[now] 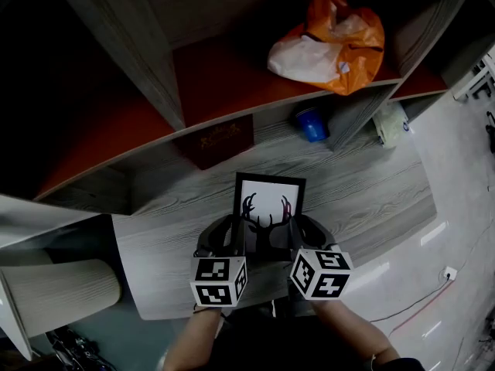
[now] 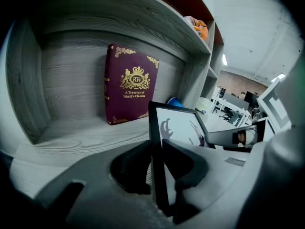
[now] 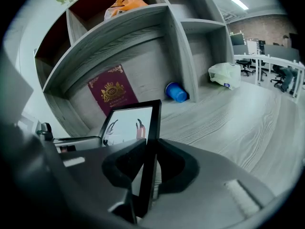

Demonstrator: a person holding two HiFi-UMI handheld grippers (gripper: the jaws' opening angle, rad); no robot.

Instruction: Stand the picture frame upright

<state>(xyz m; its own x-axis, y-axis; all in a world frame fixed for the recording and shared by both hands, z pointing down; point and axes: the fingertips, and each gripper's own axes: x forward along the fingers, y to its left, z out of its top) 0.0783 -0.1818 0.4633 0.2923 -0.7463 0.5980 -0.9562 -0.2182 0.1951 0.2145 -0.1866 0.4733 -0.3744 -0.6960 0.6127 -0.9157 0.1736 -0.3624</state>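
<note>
The picture frame (image 1: 269,207) is black with a white antler print, and it is held over the grey wooden shelf board (image 1: 371,184). My left gripper (image 1: 232,234) is shut on the frame's left edge and my right gripper (image 1: 298,230) is shut on its right edge. In the left gripper view the frame (image 2: 178,125) runs edge-on out from between the pads of the left gripper (image 2: 157,149). The right gripper view shows the frame (image 3: 128,123) pinched the same way in the right gripper (image 3: 148,151). The printed side faces up towards the head camera.
A maroon book (image 2: 129,82) stands against the back wall of the compartment behind the frame. A blue cup (image 1: 312,124) lies beside a shelf divider (image 3: 178,56) to the right. An orange bag (image 1: 332,41) sits on the shelf above, and a white bag (image 3: 224,74) farther right.
</note>
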